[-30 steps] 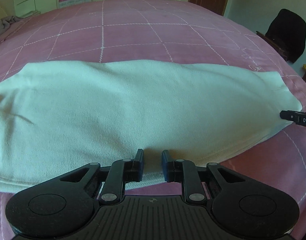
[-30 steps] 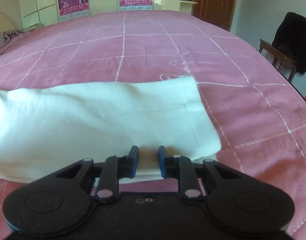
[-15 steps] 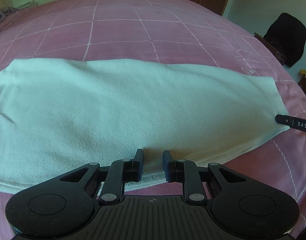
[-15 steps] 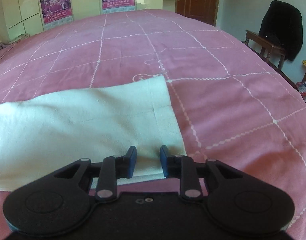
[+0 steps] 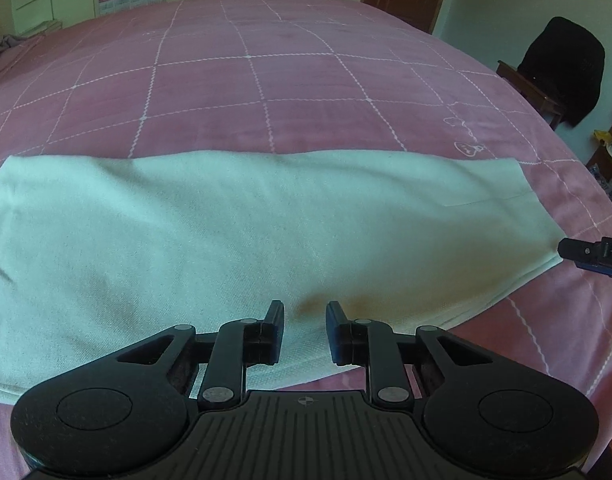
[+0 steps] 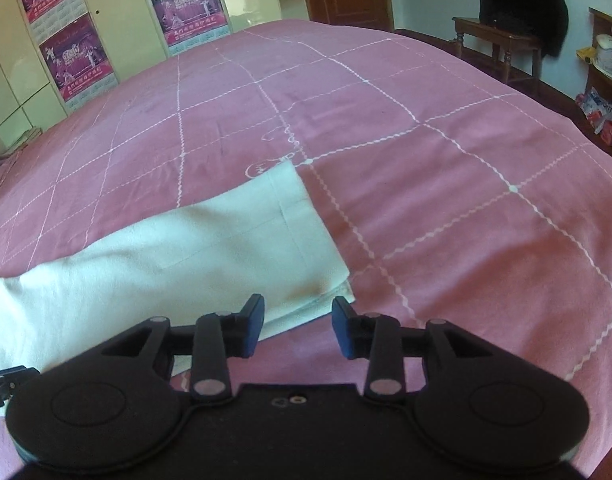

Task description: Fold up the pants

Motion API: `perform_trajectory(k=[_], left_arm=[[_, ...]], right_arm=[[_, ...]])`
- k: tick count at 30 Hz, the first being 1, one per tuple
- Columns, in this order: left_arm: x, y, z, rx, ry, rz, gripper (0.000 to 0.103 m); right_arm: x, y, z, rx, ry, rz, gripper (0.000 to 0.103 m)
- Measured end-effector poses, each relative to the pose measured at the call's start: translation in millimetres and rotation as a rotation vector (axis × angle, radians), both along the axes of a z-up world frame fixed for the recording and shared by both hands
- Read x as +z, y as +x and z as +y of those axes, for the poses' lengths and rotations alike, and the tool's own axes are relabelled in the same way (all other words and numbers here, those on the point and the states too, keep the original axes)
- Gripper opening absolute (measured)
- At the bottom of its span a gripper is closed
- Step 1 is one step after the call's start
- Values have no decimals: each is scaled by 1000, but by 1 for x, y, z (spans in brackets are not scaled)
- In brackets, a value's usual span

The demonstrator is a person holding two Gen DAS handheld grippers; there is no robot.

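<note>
The pale cream pants lie flat and folded lengthwise across the pink bed, legs together. My left gripper is open over the near edge of the pants at mid-length, fabric showing between its jaws. My right gripper is open at the near corner of the leg hem, one finger over cloth, the other over bedspread. The right gripper's tip also shows in the left wrist view, beside the hem end.
The pink bedspread with a white grid stretches far behind and to the right. A wooden chair with a dark jacket stands off the bed's right side. Wardrobe doors with posters are at the back.
Both grippers have opened a little wider. The right gripper has swung right toward the hem corner; the left has drawn back slightly, with more bed showing beyond the pants.
</note>
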State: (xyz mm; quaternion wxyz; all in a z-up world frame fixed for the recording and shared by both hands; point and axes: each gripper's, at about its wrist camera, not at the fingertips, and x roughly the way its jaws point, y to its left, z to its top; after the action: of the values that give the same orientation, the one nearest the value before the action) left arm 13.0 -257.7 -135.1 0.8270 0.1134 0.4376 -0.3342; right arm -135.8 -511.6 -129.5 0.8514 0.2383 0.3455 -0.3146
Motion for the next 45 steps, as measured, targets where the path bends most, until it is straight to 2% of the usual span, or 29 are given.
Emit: perform_trajectory(k=[5,7,8,11,12,14,16,19,23,25,27,31,33,34,35,38,40,41,42,45], left_arm=[[-3,4,-16,3,16,-23,22],[-14,7,-20,2,57,-6,22],[-22,6,-22,-12,84,9,23],[-25,-6,-21,-56,100,-57,24],[-22,-7,-21,-59,102,-56,24],[-17,-2,-16,-41,76,-23,24],[-11,6,-8,-15,58,-20,24],[-9,27,8,47,81,-65,24],[-15,70,30,160,84,-46,25],[-18,90,32,169,105,-67,25],[-26,113,29,164,112,-31,26],[-29,144,10,174,112,-38,26],[-28,150,4,217,111,-26,26],[-26,145,2,232,107,-20,26],[-23,137,0,203,89,-15,26],[-16,97,-7,70,47,-18,27],[-15,69,-10,13,21,1,27],[-15,57,-12,-4,20,-1,27],[-16,44,-16,-28,26,-16,27],[-21,22,-21,-33,55,-41,27]], right_arm=[[12,15,9,56,-73,-15,38],[10,25,11,76,-84,-15,40],[6,29,12,86,-91,-6,42],[-19,41,14,123,-87,90,42],[-28,42,15,141,-100,115,42],[-27,41,19,151,-126,118,42],[-19,37,18,137,-96,84,45],[-11,19,10,81,-61,36,56],[-15,-6,-6,-1,48,-2,57],[-21,-12,-13,-38,116,-24,56],[-23,-13,-16,-60,152,-50,57],[-26,-3,-14,-72,155,-40,57],[-26,3,-11,-73,135,-23,58],[-26,5,-11,-78,132,-18,58],[-25,6,-12,-87,131,-19,58],[-27,11,-18,-116,142,-27,58],[-29,11,-23,-145,139,-41,52],[-29,11,-24,-161,136,-45,43],[-30,11,-26,-173,140,-48,38],[-32,6,-32,-206,190,-90,35]])
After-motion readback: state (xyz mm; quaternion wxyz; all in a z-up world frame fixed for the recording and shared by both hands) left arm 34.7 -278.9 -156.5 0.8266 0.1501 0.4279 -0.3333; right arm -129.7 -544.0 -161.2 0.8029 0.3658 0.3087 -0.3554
